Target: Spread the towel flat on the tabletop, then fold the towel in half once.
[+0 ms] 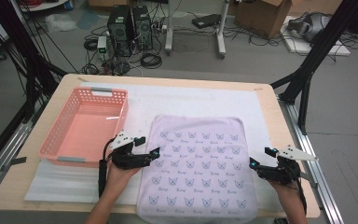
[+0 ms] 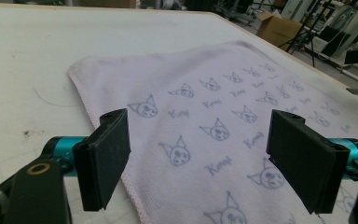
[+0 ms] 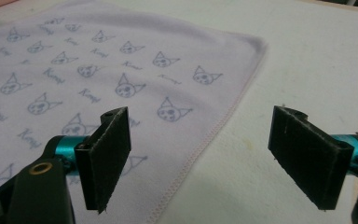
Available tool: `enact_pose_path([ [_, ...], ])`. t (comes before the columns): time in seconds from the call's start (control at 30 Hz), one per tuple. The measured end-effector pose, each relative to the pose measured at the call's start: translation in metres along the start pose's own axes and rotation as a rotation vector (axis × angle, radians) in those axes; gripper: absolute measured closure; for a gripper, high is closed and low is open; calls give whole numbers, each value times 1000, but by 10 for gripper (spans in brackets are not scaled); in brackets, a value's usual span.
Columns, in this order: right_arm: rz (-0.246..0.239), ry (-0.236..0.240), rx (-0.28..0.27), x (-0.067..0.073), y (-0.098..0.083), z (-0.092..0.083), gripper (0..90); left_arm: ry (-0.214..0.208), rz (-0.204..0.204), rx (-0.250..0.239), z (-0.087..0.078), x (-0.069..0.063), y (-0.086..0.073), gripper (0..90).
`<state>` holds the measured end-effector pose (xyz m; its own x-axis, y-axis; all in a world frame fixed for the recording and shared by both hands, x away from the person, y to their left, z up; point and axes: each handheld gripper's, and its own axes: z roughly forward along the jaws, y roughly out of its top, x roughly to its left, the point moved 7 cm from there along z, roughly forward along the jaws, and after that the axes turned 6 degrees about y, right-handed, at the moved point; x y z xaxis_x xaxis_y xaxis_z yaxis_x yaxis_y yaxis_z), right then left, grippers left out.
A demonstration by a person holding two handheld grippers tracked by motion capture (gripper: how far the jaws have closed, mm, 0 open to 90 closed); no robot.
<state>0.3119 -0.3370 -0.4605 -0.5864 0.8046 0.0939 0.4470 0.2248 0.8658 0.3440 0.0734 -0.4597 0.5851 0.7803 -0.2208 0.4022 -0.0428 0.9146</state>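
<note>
Towel [image 1: 198,170] near hem cut off by bottom edge, high view. Print lettering on it too small to read. Person's forearms cropped at bottom. Basket [image 1: 56,140] near wall partly behind left gripper [image 1: 150,147].

Even, soft overhead light, no hard shadows; small glare streak on the pink basket [image 1: 81,122] floor; high view low-res, slightly soft, mild bend at edges; gripper views sharp on the near towel [image 2: 205,135], background beyond the table washed out, blurry.
</note>
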Motion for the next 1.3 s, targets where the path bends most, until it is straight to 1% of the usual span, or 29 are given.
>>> enact_pose_path([
  [0.07, -8, 1, 8, 1, -1, 2, 200, 5, -1, 0, 0, 1, 0, 230],
  [0.47, 5, -1, 20, 0, -3, 6, 201, -1, -13, 1, 2, 3, 0, 240],
  [0.63, 4, -1, 34, -1, -3, 11, 202, 4, -24, 24, 5, 6, -3, 256],
  [0.7, 18, 1, 38, -1, -2, 13, 203, 8, -34, 35, 7, 7, -3, 259],
  [0.77, 18, 2, 51, -2, -1, 15, 205, 16, -23, 74, 10, 8, -2, 264],
  [0.8, 15, -1, 56, -3, -1, 17, 205, 22, -20, 84, 11, 8, -1, 275],
  [0.87, 27, -1, 70, -5, 0, 20, 205, 38, -22, 91, 16, 11, 3, 299],
  [0.9, 29, -1, 75, -6, 0, 23, 205, 44, -22, 92, 17, 13, 5, 301],
  [0.93, 30, -3, 87, -8, 1, 25, 205, 59, -21, 110, 20, 16, 7, 310],
  [1.03, 37, -6, 98, -12, 4, 34, 207, 93, -20, 119, 27, 21, 10, 315],
  [1.07, 36, -9, 105, -13, 5, 37, 211, 95, -19, 129, 30, 22, 11, 320],
  [1.1, 38, -12, 113, -15, 6, 40, 229, 108, -10, 137, 33, 23, 11, 321],
  [1.13, 39, -13, 121, -16, 7, 42, 243, 117, -15, 151, 37, 24, 10, 330],
  [1.2, 52, -24, 132, -21, 9, 48, 252, 134, -23, 156, 43, 26, 9, 334],
  [1.3, 67, -41, 152, -29, 10, 55, 276, 165, -29, 195, 53, 30, 0, 342],
])
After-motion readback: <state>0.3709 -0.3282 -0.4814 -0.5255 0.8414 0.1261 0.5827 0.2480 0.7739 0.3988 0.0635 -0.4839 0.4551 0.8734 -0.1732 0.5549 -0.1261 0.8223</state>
